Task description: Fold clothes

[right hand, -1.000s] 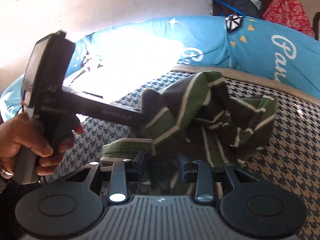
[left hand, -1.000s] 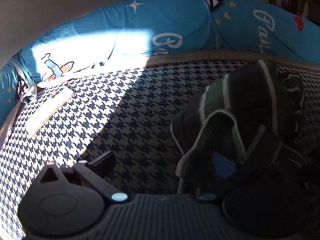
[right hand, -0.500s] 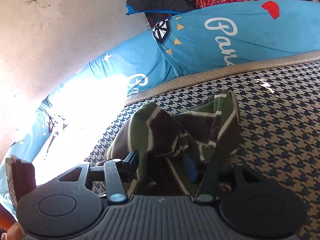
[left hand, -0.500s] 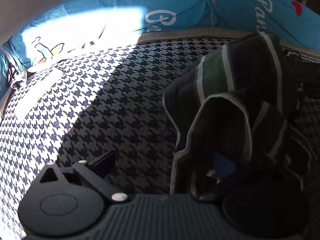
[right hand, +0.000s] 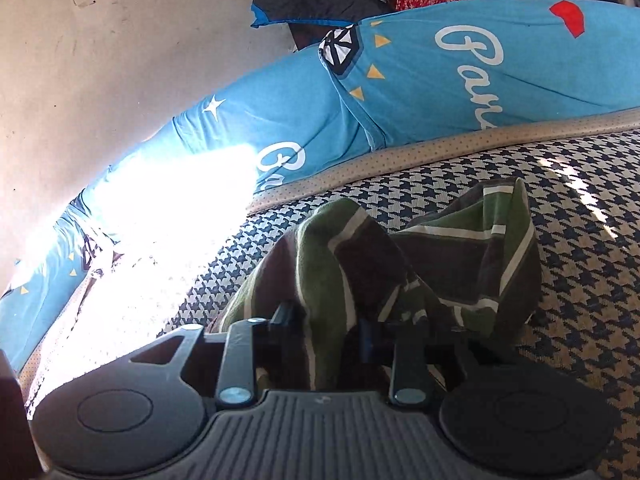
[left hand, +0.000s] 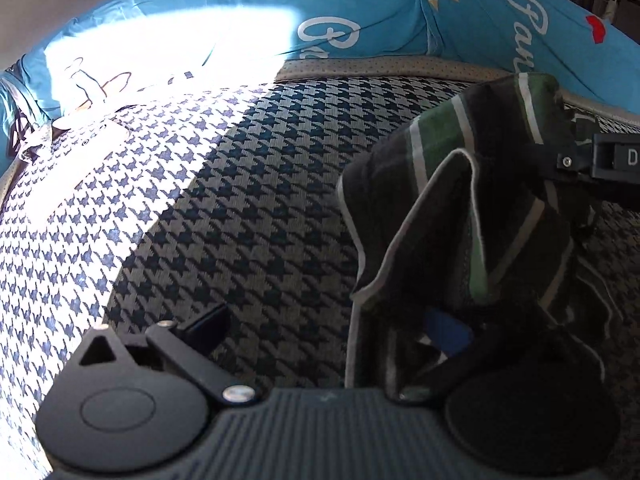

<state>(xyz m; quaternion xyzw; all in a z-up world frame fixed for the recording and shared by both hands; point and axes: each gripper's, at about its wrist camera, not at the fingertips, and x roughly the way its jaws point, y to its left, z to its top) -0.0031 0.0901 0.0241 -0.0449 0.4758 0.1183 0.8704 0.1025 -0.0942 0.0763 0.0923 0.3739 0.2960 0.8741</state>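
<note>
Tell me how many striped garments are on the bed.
1: a green striped garment bunched on the houndstooth bed, right at the right gripper. Its folds could hide another.

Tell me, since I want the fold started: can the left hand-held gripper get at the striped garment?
Probably yes: the left hand-held gripper looks open, with the striped garment already draped over its right finger.

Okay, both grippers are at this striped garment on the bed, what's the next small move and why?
Probably draw the two grippers apart to spread the striped garment. It sits bunched and creased on the houndstooth mattress, too crumpled to fold. Cloth lies between the right gripper's jaws, while the left gripper's jaws stand wide, with cloth over only one of them, so its hold looks doubtful; close it first.
</note>
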